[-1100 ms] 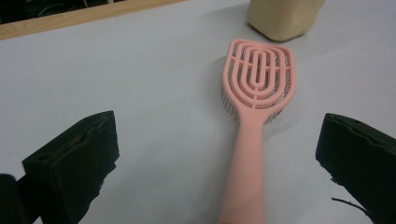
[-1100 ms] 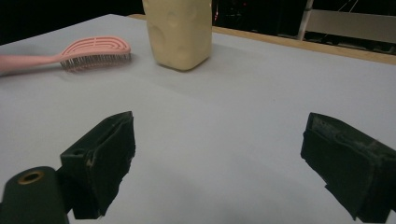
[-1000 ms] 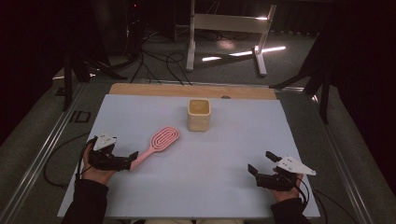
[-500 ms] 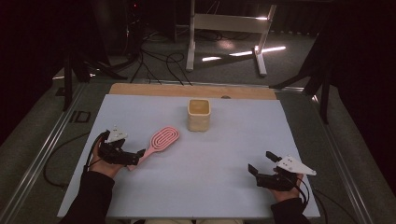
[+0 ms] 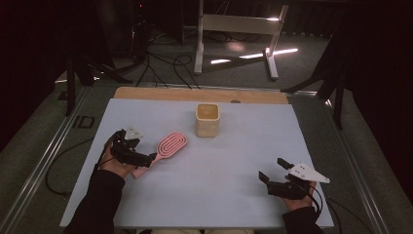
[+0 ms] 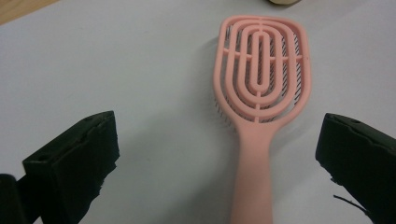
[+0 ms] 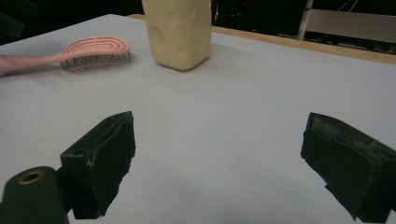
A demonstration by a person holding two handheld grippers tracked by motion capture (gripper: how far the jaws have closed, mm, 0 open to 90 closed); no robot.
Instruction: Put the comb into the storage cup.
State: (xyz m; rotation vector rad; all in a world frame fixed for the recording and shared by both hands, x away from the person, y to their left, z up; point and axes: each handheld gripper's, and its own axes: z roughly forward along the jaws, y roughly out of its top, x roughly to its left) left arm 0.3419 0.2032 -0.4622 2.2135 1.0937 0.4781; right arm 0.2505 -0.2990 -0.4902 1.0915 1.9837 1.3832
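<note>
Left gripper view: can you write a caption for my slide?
Open left gripper straddles the handle of a pink hairbrush lying bristles-down on the white table.

Lab or studio recording space: dark room, white sheet (image 5: 234,185) over wooden table (image 5: 195,94), metal rails (image 5: 44,165) beside it, cables (image 5: 165,66) across carpeted floor, a white stand (image 5: 234,29) behind, light streaks.

Overhead view; two low tong-mounted close-ups

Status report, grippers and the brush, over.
Left gripper open, jaws either side of the pink hairbrush handle, not clamped. Right gripper open, idle over bare mat. Brush flat, bristles down, beside cream cup. Nothing in the way.
</note>
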